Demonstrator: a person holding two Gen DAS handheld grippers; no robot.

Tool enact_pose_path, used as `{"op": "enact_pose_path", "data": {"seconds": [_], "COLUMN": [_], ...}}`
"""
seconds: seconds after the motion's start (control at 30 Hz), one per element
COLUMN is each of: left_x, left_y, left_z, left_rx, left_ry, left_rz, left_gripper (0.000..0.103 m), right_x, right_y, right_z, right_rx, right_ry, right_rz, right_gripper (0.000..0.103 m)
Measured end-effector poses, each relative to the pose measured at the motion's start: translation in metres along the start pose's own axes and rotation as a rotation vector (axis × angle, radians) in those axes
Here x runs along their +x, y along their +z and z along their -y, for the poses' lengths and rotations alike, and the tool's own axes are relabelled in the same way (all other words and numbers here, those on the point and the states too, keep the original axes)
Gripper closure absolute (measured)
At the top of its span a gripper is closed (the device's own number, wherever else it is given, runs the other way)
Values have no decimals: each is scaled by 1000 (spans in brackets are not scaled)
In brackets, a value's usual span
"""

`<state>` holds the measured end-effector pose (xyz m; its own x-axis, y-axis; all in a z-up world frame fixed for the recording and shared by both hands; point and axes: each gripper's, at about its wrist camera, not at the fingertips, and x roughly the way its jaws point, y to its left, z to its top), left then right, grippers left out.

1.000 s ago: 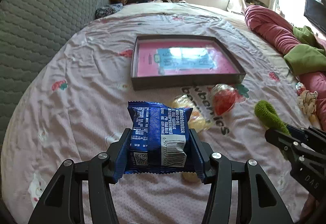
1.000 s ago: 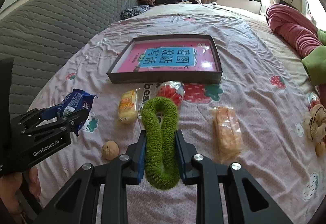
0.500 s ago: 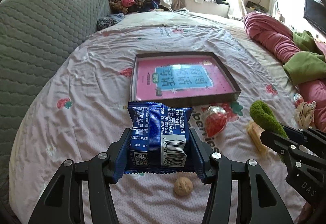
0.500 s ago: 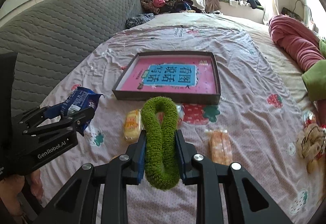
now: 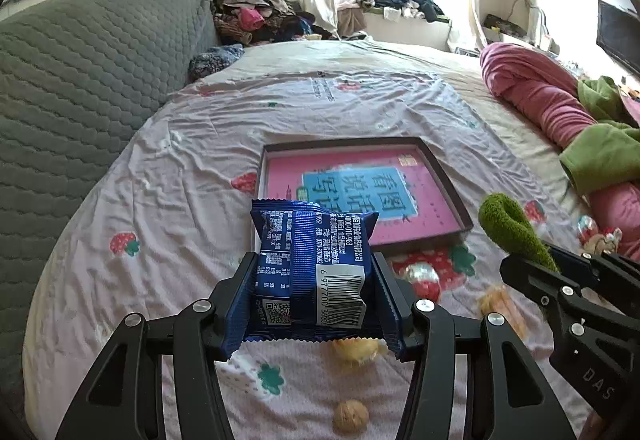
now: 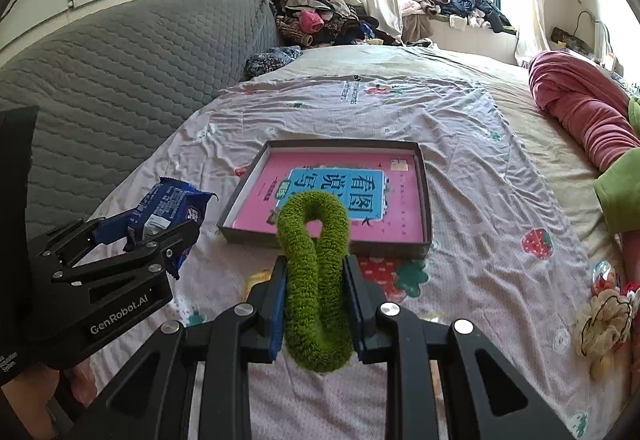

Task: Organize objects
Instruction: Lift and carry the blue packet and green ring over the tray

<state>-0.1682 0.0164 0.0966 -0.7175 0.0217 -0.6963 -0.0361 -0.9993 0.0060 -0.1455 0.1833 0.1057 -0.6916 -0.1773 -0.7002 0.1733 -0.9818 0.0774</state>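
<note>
Two tools were loaded at once, and both hung above the bed (image 5: pixel 168 199) with their loads clear of the sheet. Held in the left tool (image 5: pixel 314 280), clamped across its width, was a blue snack packet (image 5: pixel 310 264) with the barcode side up and the crimped ends sticking out past the jaws. The right tool (image 6: pixel 316 280) was closed tight on a fuzzy green loop (image 6: pixel 314 272), squeezed flat so that its rounded top stood up between the jaws.

Ahead of both lay a shallow dark-rimmed box (image 6: pixel 426 195) with a pink and blue printed sheet in its bottom, and nothing else showed inside it. On the sheet in front of the box lay loose items: a red wrapped sweet (image 5: pixel 422 276), a yellow packet (image 5: pixel 356 348), a small round brown thing (image 5: pixel 351 415), and an orange packet (image 5: pixel 500 306).

Judging by this, the step in hand was the carry, with pickup done and placing not yet begun. The next move would call for bringing each tool forward over the box's near rim, lowering it inside the walls, and only then opening the jaws. Since the tools sat close side by side, they would need separate spots in the box.
</note>
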Motion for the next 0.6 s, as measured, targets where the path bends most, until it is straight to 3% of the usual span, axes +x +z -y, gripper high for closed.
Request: {"op": "enact_pose_path", "data": {"seconds": [0.6], "left_x": [26], "left_y": [42], "left_z": [5], "left_rx": [-16], "left_ry": [29], "left_rz": [25], "left_gripper": [47], "right_x": [16], "right_y": [47], "right_z": [7], "right_rx": [4], "right_ry": [-12], "right_rz": [46], "right_gripper": [77]}}
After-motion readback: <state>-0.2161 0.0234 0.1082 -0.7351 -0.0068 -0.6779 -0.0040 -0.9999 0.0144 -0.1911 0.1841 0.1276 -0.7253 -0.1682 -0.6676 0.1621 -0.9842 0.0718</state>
